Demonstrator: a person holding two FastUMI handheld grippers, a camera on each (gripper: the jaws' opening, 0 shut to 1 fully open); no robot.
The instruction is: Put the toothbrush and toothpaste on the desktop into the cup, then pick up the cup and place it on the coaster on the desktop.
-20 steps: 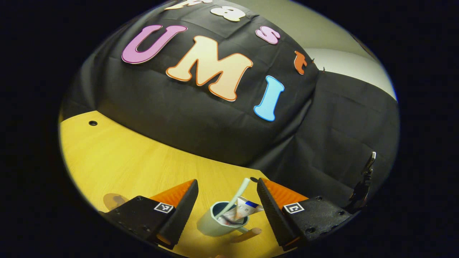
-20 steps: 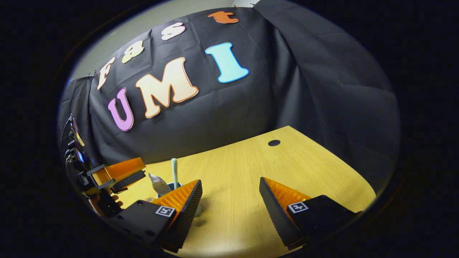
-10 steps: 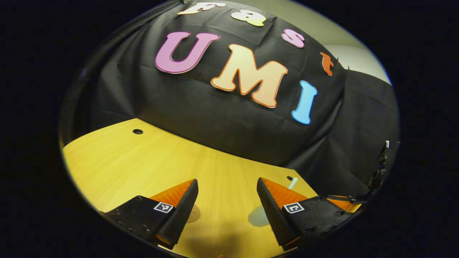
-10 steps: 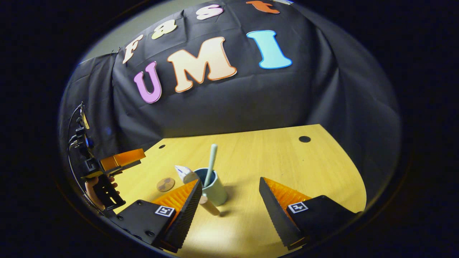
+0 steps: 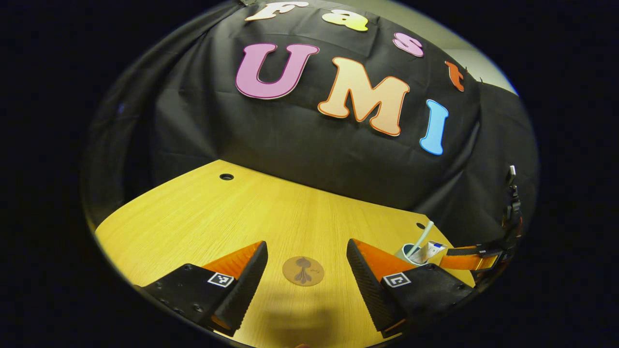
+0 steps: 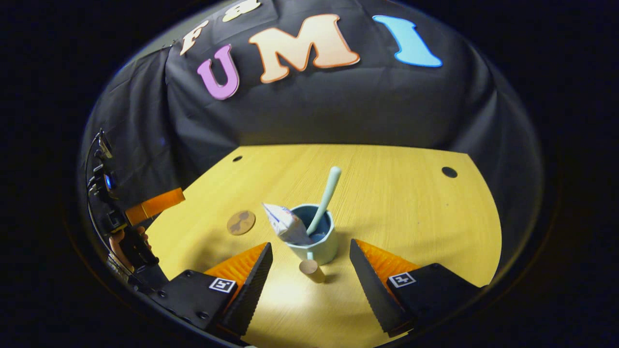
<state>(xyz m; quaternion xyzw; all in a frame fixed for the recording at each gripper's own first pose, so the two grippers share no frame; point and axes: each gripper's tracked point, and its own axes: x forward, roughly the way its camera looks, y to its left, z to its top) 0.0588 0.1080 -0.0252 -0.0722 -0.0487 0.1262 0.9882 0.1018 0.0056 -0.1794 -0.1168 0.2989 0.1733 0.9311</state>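
Observation:
In the right gripper view a pale blue-green cup [image 6: 314, 241] stands upright on the yellow wooden desktop [image 6: 396, 193]. Its wooden handle [image 6: 312, 270] points toward the camera. A pale green toothbrush [image 6: 325, 198] and a white toothpaste tube [image 6: 285, 224] lean out of the cup. My right gripper [image 6: 309, 285] is open, its fingers either side of the handle, apart from it. A round brown coaster [image 6: 241, 222] lies left of the cup. In the left gripper view the coaster [image 5: 303, 270] lies between the open fingers of my left gripper [image 5: 307, 280]. The cup [image 5: 411, 253] shows at the right there.
Cable holes [image 6: 449, 172] [image 5: 226, 177] mark the desktop's far corners. The black cloth wall closes the back. A hand [image 6: 126, 244] holds the left gripper at the left edge of the right gripper view. The right gripper's finger [image 5: 466, 261] shows beside the cup in the left gripper view.
The left gripper has swung left, away from the cup, and now frames the coaster. The right gripper has moved in until the cup stands centred just beyond its fingers.

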